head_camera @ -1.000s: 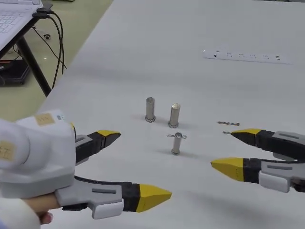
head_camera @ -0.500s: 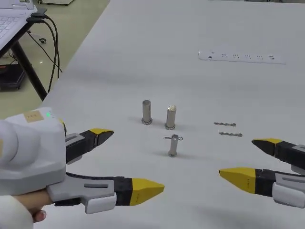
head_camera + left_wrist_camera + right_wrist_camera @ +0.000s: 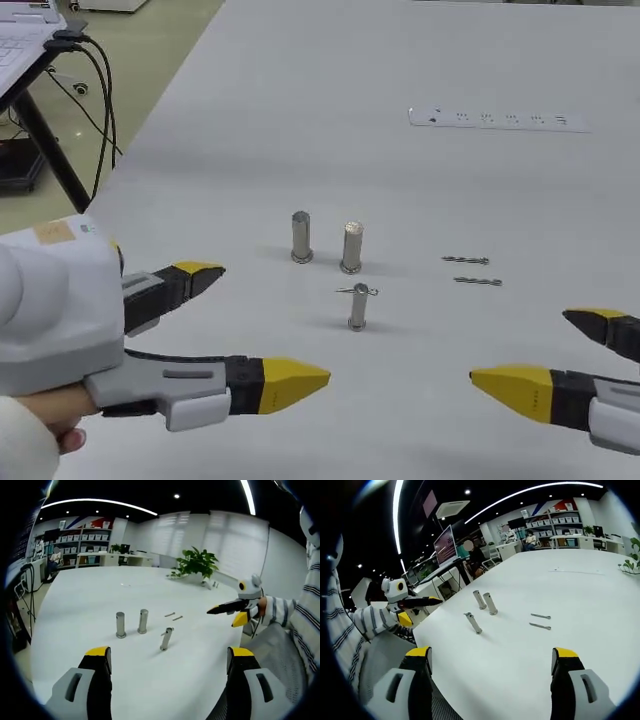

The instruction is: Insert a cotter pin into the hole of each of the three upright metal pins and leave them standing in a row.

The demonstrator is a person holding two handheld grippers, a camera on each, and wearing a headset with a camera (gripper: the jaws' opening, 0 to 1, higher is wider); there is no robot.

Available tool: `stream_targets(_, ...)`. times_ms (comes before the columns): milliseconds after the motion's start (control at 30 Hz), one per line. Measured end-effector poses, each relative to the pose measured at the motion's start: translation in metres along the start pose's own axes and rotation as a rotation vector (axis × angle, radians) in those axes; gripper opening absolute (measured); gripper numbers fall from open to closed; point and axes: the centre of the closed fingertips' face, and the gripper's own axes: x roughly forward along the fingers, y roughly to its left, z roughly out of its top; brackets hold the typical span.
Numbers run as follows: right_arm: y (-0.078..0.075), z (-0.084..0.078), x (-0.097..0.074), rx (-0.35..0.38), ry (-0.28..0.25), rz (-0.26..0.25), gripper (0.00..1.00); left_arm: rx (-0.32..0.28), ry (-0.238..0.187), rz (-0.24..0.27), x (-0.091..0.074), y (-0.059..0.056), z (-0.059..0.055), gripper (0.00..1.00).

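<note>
- The left gripper (image 3: 255, 325) hovers over the white table (image 3: 300, 100), nearer the person than the front metal pin (image 3: 357, 312) and off to its left. Its yellow-tipped jaws are spread wide with nothing between them.
- The right gripper (image 3: 538, 350) hovers nearer than the front metal pin and well off to its right. Its jaws also stand wide apart and empty.
- The front metal pin stands upright on the table, a little beyond the gap between the two grippers and touched by neither.
- A fitted cotter pin (image 3: 358, 291) runs crosswise through the front metal pin near its top and sticks out on both sides.
- Just beyond the front metal pin stands the middle metal pin (image 3: 351, 248), upright and almost straight behind it.
- The left metal pin (image 3: 301, 237) stands upright beside that one, beyond the front metal pin and to its left.
- Two loose cotter pins (image 3: 478, 281) lie flat on the table to the right of the front metal pin and slightly beyond it. They lie roughly parallel, one just behind the other, and do not touch.
- A white power strip (image 3: 497, 120) lies far beyond the front metal pin, towards the right.
- Far to the left of the front metal pin, off the table's edge, black cables (image 3: 100, 80) hang from the corner of a laptop (image 3: 20, 18).
</note>
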Motion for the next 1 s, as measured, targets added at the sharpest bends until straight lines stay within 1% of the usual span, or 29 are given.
stream_targets(33,0.001,-0.002,0.0,-0.007,0.011,0.0,0.98,0.001,-0.002,0.0,0.0,0.002,0.001,0.95)
stream_targets(133,0.001,-0.005,-0.002,-0.016,0.023,-0.005,0.98,0.007,-0.002,0.006,0.002,0.008,0.005,0.95)
stream_targets(300,0.0,-0.01,-0.005,-0.025,0.055,-0.022,0.98,0.03,0.004,0.021,0.005,0.023,0.012,0.95)
stream_targets(500,-0.002,-0.009,-0.01,-0.02,0.056,-0.041,0.98,0.07,0.006,0.028,0.015,0.043,0.028,0.94)
stream_targets(633,-0.004,-0.008,-0.014,-0.025,0.051,-0.056,0.98,0.094,0.012,0.027,0.023,0.053,0.034,0.92)
stream_targets(733,-0.006,-0.009,-0.015,-0.02,0.054,-0.065,0.98,0.087,0.019,0.015,0.029,0.061,0.035,0.9)
stream_targets(900,-0.01,-0.009,-0.019,-0.025,0.06,-0.087,0.98,0.103,0.041,0.017,0.041,0.073,0.034,0.88)
stream_targets(1000,-0.01,-0.01,-0.02,-0.018,0.059,-0.097,0.98,0.125,0.067,0.016,0.048,0.079,0.031,0.86)
